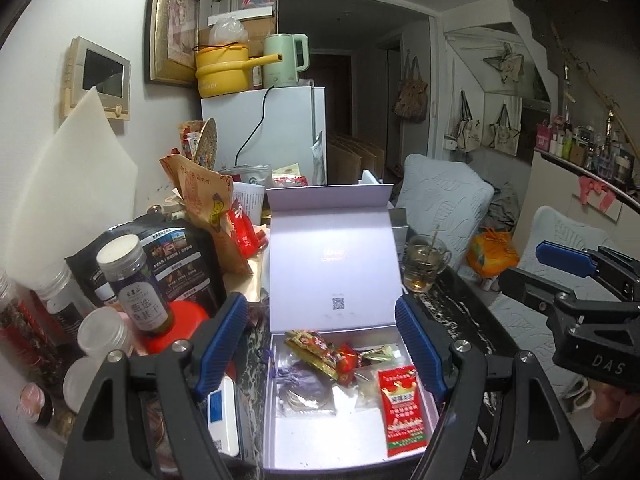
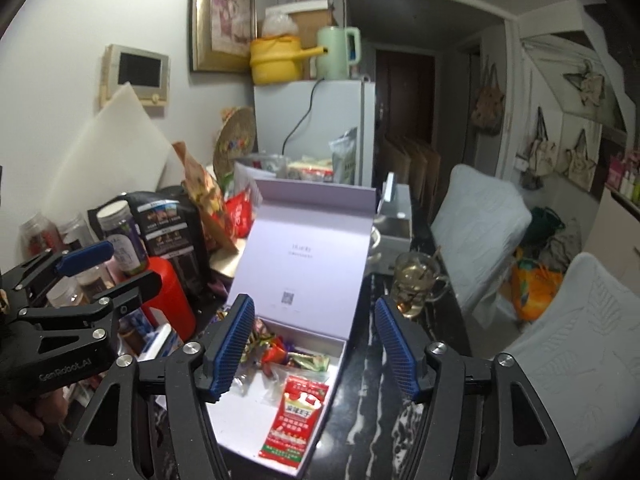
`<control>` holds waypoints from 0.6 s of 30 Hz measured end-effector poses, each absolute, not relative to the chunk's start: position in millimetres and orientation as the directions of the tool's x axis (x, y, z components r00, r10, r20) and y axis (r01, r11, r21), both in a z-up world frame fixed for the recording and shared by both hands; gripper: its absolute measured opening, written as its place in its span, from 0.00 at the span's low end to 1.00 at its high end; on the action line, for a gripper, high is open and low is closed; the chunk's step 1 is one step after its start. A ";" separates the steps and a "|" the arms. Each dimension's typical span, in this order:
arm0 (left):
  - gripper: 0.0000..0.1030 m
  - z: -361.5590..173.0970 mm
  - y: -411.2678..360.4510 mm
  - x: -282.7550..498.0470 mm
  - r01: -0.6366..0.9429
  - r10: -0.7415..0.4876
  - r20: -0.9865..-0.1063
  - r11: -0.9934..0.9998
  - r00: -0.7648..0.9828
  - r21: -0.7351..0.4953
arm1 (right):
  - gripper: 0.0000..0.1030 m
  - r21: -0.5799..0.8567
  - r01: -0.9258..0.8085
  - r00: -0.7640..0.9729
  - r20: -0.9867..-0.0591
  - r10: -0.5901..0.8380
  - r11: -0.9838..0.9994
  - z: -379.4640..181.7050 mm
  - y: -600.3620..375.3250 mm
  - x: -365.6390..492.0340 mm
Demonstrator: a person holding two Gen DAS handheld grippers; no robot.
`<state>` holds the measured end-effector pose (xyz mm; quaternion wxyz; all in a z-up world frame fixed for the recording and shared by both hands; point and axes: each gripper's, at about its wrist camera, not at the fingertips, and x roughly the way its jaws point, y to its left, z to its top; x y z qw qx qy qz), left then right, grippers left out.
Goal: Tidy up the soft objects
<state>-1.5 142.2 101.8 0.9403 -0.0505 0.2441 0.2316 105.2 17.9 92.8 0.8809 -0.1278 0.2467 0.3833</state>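
Observation:
A pale lilac gift box (image 1: 420, 394) (image 2: 338, 364) lies open on the dark marble table, its lid standing up behind. Inside lie a red sachet (image 1: 401, 408) (image 2: 294, 416), a lilac drawstring pouch (image 1: 302, 382), a clear packet and several wrapped sweets (image 1: 316, 350) (image 2: 276, 350). My left gripper (image 1: 322, 344) is open and empty, held over the box. My right gripper (image 2: 314, 348) is open and empty, just right of the left one, over the box's near right side. Each gripper shows at the edge of the other's view.
Jars, a red container (image 2: 170, 300), a black bag (image 1: 176, 260) and snack packs crowd the table's left side. A glass mug of tea (image 1: 422, 264) (image 2: 414, 282) stands right of the box. A white fridge stands behind; cushioned chairs (image 2: 480, 216) on the right.

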 end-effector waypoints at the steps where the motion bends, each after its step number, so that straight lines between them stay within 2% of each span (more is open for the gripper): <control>1: 0.75 102.8 138.9 -5.0 -0.458 0.409 -0.479 0.889 0.776 0.017 | 0.66 -0.043 -0.737 0.592 -0.523 0.613 0.675 94.1 13.8 100.0; 7: 0.91 108.4 118.5 -32.6 -0.456 0.416 -0.439 0.890 0.796 0.016 | 0.76 -0.058 -0.726 0.625 -0.473 0.621 0.686 99.8 -11.7 71.7; 10: 0.94 109.6 107.6 -43.8 -0.457 0.427 -0.421 0.889 0.800 0.034 | 0.77 -0.053 -0.722 0.631 -0.460 0.625 0.690 99.6 -24.8 57.8; 18: 0.95 103.5 82.6 -73.9 -0.444 0.423 -0.401 0.895 0.813 0.044 | 0.83 -0.062 -0.711 0.655 -0.420 0.628 0.701 96.5 -52.8 26.4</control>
